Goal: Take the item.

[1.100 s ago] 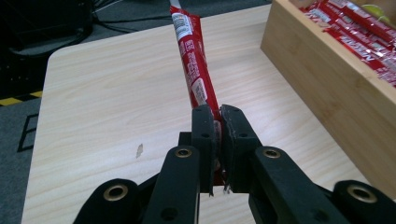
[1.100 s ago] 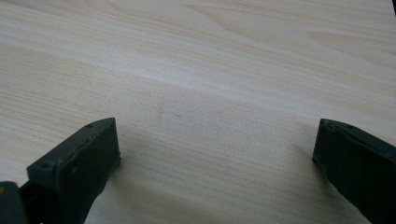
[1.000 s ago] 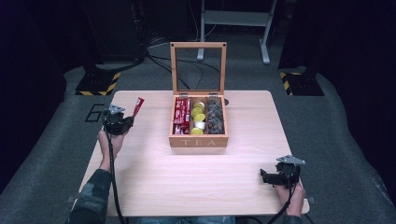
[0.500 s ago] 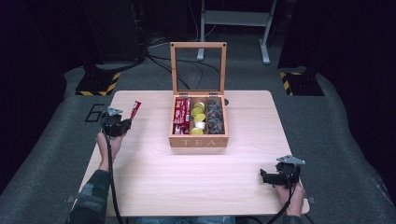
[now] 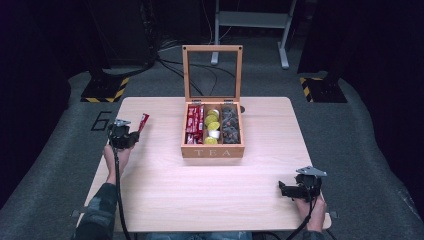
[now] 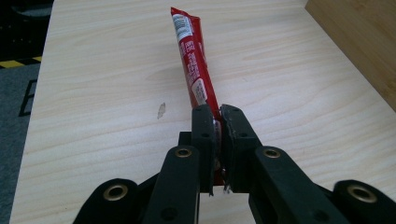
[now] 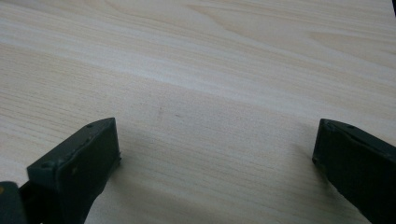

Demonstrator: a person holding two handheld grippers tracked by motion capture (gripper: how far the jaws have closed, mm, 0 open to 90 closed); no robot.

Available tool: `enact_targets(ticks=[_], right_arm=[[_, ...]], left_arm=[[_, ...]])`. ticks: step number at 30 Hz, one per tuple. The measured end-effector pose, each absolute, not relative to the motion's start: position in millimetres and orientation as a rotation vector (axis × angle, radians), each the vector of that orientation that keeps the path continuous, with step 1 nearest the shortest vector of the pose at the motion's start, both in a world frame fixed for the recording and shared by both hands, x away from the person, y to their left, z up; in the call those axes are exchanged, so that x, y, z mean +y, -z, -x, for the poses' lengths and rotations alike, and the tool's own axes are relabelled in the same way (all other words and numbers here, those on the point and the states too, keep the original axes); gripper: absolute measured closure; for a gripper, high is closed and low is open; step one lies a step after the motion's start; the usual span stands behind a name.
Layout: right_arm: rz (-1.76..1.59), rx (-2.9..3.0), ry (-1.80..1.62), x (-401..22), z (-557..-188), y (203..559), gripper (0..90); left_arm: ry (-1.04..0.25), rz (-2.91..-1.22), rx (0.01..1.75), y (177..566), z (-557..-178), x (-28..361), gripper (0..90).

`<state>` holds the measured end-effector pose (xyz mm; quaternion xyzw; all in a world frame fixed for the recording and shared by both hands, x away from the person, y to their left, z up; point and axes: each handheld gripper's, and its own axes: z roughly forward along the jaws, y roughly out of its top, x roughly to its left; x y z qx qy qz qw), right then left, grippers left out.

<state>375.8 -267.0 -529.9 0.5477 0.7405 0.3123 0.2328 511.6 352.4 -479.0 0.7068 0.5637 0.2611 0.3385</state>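
Note:
A long red sachet (image 6: 192, 65) sticks out forward from my left gripper (image 6: 217, 114), whose jaws are shut on its near end. In the high view that left gripper (image 5: 131, 134) hangs low over the table's left edge, with the red sachet (image 5: 144, 121) slanting up and right from it. A wooden tea box (image 5: 213, 150) stands at mid table with its glass lid upright; its compartments hold red sachets, yellow-green packets and dark packets. My right gripper (image 5: 284, 189) rests near the front right corner, jaws wide apart over bare wood (image 7: 215, 135), nothing between them.
The pale wooden table (image 5: 210, 195) has bare room in front of the box and on both sides. Dark carpet, cables, a metal stand and yellow-black striped bases lie beyond the far edge. The tea box wall (image 6: 359, 46) shows at the upper right of the left gripper view.
My left gripper has sunk slightly toward the table with the red sachet still in its jaws. The right gripper has stayed where it was.

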Motion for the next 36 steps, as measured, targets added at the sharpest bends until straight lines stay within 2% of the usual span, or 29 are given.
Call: enact_targets(ticks=[15,36], right_arm=[[-1.505,2.034,-0.858,-267,-376,530,0.0],[-1.51,2.033,-0.858,-267,-376,530,0.0]], left_arm=[[-0.652,-1.864,1.517,500,-515,355,84.0],[-0.632,-1.897,1.55,509,-518,353,82.0]])
